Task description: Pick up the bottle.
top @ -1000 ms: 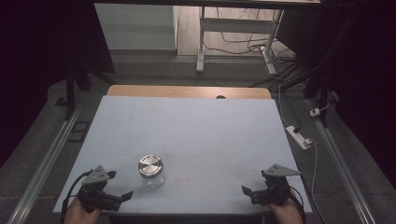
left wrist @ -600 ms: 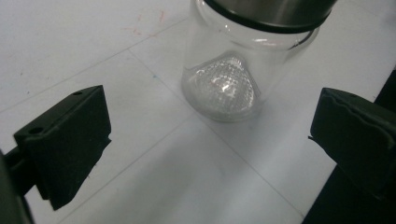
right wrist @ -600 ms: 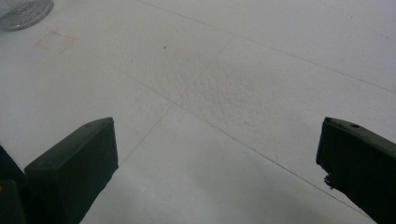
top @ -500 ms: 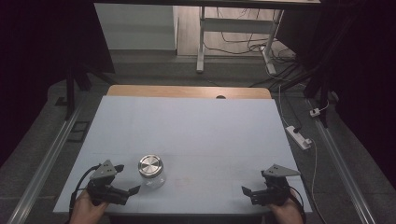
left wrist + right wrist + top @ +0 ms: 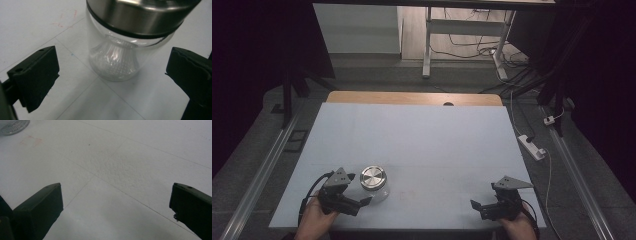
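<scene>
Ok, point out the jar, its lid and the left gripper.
jar (image 5: 113,62), left gripper view, clear glass wall
lid (image 5: 373,176), high view, metal top
left gripper (image 5: 362,202), high view, between its jaws

Pale blue-white table (image 5: 422,140), wooden far edge, steel-lidded glass jar (image 5: 374,182) standing near front-left

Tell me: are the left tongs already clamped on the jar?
No; the left tongs stand open, with a gap either side of the jar.

The jar (image 5: 374,183) stands near the table's (image 5: 422,135) front edge, towards the left corner, the one obstacle on it. The left gripper (image 5: 362,202) is just beside it, jaws wide, with room either side. The right gripper (image 5: 476,206) has bare table ahead.
</scene>
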Demonstrator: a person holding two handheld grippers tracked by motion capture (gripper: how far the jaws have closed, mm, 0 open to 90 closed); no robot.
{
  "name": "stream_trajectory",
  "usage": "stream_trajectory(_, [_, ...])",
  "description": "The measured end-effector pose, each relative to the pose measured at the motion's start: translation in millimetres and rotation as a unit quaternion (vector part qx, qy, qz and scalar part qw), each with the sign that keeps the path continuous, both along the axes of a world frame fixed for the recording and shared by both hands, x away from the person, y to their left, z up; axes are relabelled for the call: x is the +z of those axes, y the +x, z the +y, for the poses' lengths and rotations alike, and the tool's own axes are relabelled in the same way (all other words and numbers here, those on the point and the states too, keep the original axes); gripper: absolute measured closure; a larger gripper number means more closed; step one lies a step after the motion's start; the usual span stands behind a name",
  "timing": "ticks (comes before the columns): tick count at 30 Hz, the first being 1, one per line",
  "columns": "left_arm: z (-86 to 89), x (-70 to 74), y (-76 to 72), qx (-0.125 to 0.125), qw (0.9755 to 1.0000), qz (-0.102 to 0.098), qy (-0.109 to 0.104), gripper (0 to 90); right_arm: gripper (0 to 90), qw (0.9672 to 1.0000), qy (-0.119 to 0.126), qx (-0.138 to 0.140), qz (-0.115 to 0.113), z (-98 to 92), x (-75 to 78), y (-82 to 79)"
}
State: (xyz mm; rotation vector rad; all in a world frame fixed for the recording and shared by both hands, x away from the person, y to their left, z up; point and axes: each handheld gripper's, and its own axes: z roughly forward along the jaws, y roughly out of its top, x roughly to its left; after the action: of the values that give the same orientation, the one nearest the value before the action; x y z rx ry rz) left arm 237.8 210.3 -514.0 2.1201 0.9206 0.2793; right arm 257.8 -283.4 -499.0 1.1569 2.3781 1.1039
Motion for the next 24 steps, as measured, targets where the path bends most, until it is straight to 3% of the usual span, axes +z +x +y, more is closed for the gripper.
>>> stream_trajectory(9, [-10.4,-2.2,9.1,-0.013,0.9997,0.0,0.02,0.0,0.0,1.0,0.0,0.001,0.0,0.1,0.0,-0.1])
stream_trajectory(24, [-20.8,-4.8,22.0,-0.039,0.9991,-0.005,0.018,0.0,0.0,1.0,-0.002,0.004,0.002,0.9,-0.2,0.4])
